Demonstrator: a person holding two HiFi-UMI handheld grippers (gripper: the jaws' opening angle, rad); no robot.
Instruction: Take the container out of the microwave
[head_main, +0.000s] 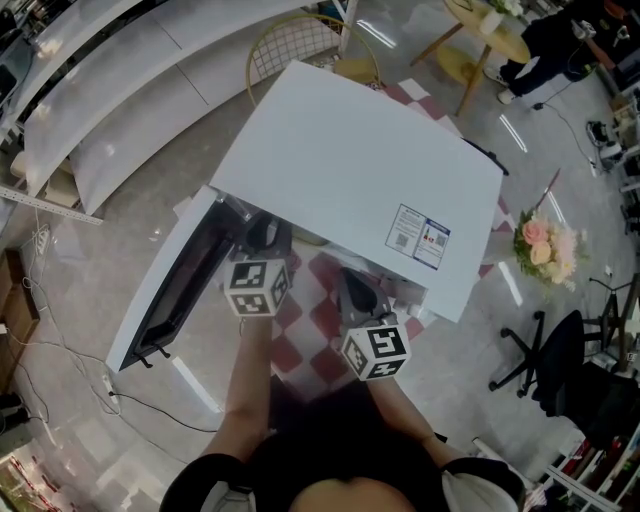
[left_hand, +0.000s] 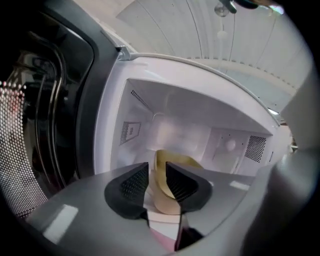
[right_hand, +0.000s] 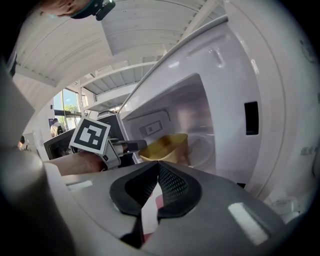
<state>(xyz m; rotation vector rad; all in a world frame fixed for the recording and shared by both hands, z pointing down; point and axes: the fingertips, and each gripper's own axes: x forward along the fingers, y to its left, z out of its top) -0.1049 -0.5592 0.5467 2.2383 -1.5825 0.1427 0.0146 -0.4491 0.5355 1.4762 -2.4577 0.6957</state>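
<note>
The white microwave (head_main: 350, 180) stands on a checkered table with its door (head_main: 170, 290) swung open to the left. A yellow container (left_hand: 172, 162) sits in the cavity near the front. My left gripper (left_hand: 157, 177) is open, and the container's near rim stands between its jaws with a little gap on the left. From the right gripper view the left gripper (right_hand: 136, 145) reaches the rim of the container (right_hand: 167, 145). My right gripper (right_hand: 159, 172) is shut and empty, held back in front of the opening. From the head view the container is hidden.
The open door stands close by the left gripper (head_main: 262, 240), with the right gripper (head_main: 355, 295) beside it. The red-and-white cloth (head_main: 310, 310) shows below the microwave. A flower bunch (head_main: 545, 245) and an office chair (head_main: 555, 360) are to the right, cables on the floor at left.
</note>
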